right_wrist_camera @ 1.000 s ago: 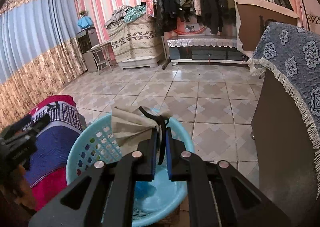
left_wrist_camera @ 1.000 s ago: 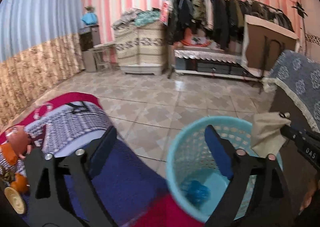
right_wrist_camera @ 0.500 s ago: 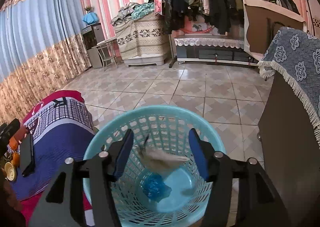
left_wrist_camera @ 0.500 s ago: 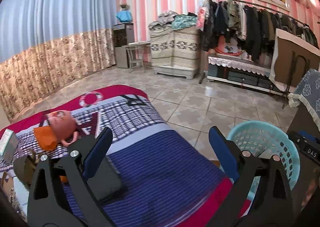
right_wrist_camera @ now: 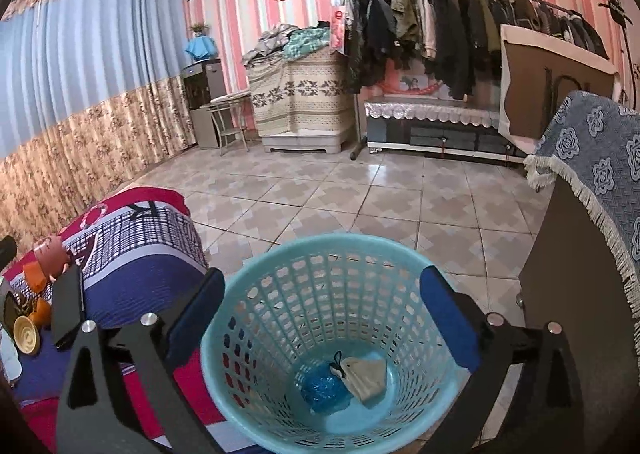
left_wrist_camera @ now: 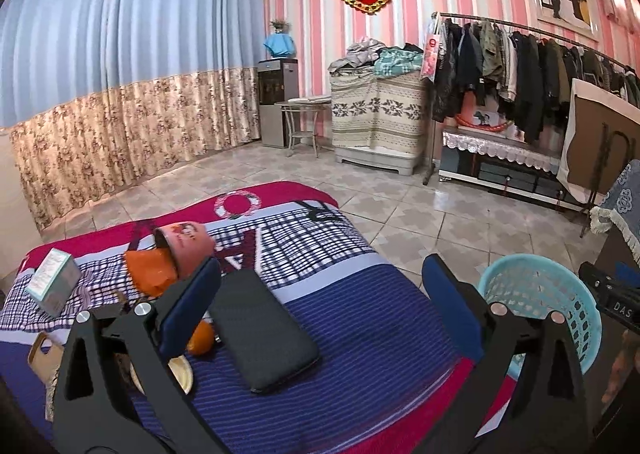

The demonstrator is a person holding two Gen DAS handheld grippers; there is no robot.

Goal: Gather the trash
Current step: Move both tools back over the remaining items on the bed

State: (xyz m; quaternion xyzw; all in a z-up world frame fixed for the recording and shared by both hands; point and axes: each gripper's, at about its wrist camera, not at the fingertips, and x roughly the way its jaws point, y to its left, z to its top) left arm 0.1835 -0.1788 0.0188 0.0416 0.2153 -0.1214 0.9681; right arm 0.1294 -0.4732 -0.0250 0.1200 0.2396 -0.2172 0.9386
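The left tool (left_wrist_camera: 320, 294) is spread wide, nothing between its blue-padded fingers (left_wrist_camera: 192, 306). The right tool (right_wrist_camera: 320, 306) gapes equally wide (also empty), both pointing forward and slightly downward.

- The left wrist view looks forward between its open tongs (left_wrist_camera: 320, 306), close above the bed (left_wrist_camera: 360, 318), facing the far striped wall.
- The right wrist view looks down from near, straight into the blue basket (right_wrist_camera: 320, 254), with the bed (right_wrist_camera: 132, 250) at its left.
- Both views share the basket (left_wrist_camera: 560, 286), the bed, the tiled floor (left_wrist_camera: 440, 214), the curtain (right_wrist_camera: 80, 94) and the clothes rack (right_wrist_camera: 440, 34).
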